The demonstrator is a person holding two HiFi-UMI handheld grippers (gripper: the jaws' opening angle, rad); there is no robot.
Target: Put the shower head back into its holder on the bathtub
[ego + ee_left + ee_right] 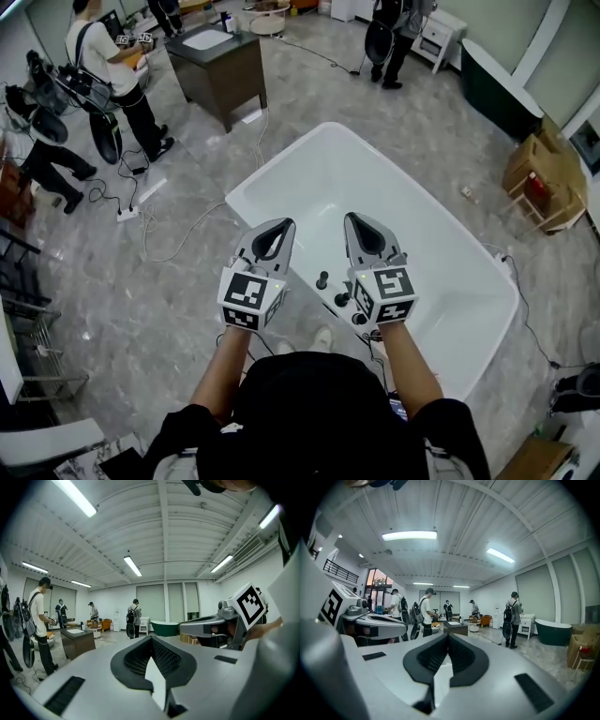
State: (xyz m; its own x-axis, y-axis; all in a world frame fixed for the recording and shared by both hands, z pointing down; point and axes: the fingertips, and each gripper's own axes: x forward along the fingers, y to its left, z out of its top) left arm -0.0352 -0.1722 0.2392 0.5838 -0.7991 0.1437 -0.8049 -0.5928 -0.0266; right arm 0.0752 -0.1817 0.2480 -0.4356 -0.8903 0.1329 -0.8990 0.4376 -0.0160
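Note:
The white bathtub (pixel 281 173) lies slantwise below me in the head view. Small dark tap fittings (pixel 322 279) stand on its near rim, partly hidden behind my right gripper. I cannot make out the shower head in any view. My left gripper (pixel 277 229) and right gripper (pixel 362 221) hang side by side above that rim, both shut and holding nothing. The left gripper view shows its jaws (pixel 151 640) closed and pointing level across the room, with the right gripper (pixel 211 628) beside it. The right gripper view shows its jaws (pixel 447 637) closed the same way.
A dark vanity cabinet (pixel 221 73) stands beyond the tub, with several people around the room's far side. Cables and a power strip (pixel 127 214) lie on the floor to the left. A dark green tub (pixel 497 89) and a cardboard box (pixel 544 169) are at the right.

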